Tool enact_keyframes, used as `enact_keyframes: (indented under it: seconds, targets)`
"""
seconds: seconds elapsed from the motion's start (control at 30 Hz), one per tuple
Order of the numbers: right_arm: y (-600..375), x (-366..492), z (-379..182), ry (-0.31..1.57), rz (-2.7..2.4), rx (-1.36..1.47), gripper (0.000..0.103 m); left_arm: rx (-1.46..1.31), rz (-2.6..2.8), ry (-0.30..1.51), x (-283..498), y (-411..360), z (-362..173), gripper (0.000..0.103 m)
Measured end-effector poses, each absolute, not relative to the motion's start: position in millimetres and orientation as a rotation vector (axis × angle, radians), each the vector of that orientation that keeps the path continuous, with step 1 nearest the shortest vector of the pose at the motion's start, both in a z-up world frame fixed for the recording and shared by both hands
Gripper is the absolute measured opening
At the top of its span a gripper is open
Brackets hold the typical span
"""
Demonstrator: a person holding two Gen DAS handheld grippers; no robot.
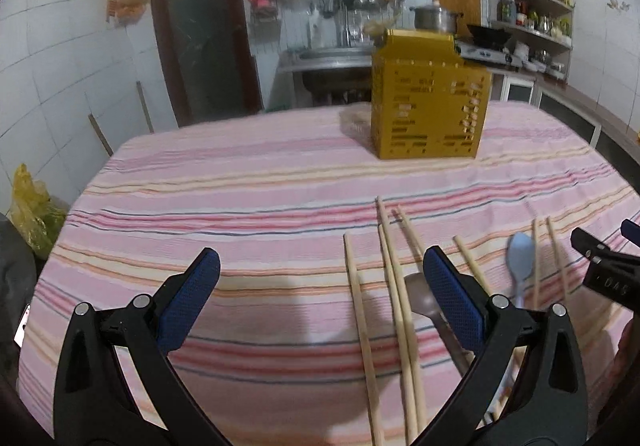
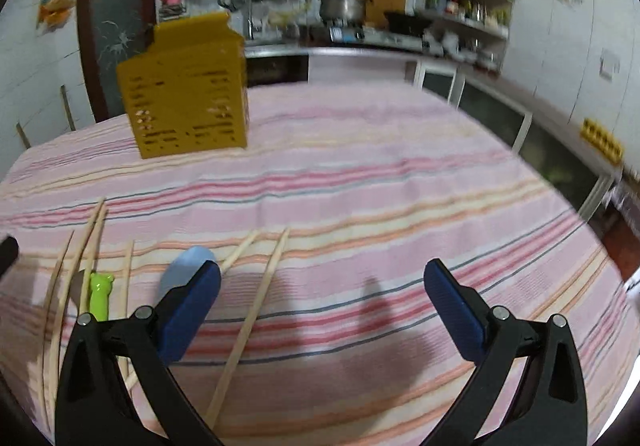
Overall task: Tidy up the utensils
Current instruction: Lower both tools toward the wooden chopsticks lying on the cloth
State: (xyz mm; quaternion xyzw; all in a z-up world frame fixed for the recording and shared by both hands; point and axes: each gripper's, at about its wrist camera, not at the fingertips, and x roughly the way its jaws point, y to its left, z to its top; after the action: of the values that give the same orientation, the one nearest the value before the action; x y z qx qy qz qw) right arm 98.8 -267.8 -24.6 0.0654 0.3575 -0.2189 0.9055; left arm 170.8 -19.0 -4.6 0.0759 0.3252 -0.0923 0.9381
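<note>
Pink-striped cloth (image 1: 240, 186) covers the counter, and on its far side stands a yellow perforated utensil holder (image 1: 430, 94), upright and well apart from the loose utensils lying near the grippers.

From the left wrist view, the left gripper (image 1: 320, 302) hangs just above the cloth with its blue-padded fingers (image 1: 192, 298) spread wide and nothing between them. Several wooden chopsticks (image 1: 396, 286) lie side by side on the cloth, running away from the camera, some passing between the fingers' tips. A metal spoon (image 1: 420, 296) lies among them, its bowl partly behind the right-hand finger. Further right rests a light blue spoon (image 1: 520, 258), with two more chopsticks beside it. The tip of the right gripper shows at the frame's right edge.

From the right wrist view, the right gripper (image 2: 322, 302) is likewise spread wide and empty over bare cloth. The blue spoon sits partly behind its left finger, a green-handled utensil (image 2: 100, 292) lies among the chopsticks further left, and one chopstick (image 2: 252, 318) lies between the fingers.
</note>
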Motion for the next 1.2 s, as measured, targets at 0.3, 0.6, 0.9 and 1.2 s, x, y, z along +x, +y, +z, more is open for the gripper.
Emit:
enact_keyframes:
  seconds: [0.3, 0.6, 0.9, 1.2]
  targets:
    - [-282.9, 123.6, -49.3, 0.88, -0.472, 0.222, 0.099, 0.074, -0.178, 0.8, 211.1, -10.0, -37.3, 0.098]
    - [-280.9, 130.7, -59.2, 0.929, -0.478, 0.228, 0.099, 0.109, -0.159, 0.961, 233.8, -18.9, -68.5, 0.099]
    - [-286.5, 135.6, -59.8, 0.943, -0.487, 0.278, 0.1, 0.123, -0.167, 0.967, 235.1, -24.1, -70.0, 0.099]
    - [-275.6, 143.1, -56.5, 0.896, -0.497, 0.255, 0.085, 0.208, -0.181, 0.904, 221.9, -44.8, -56.9, 0.098]
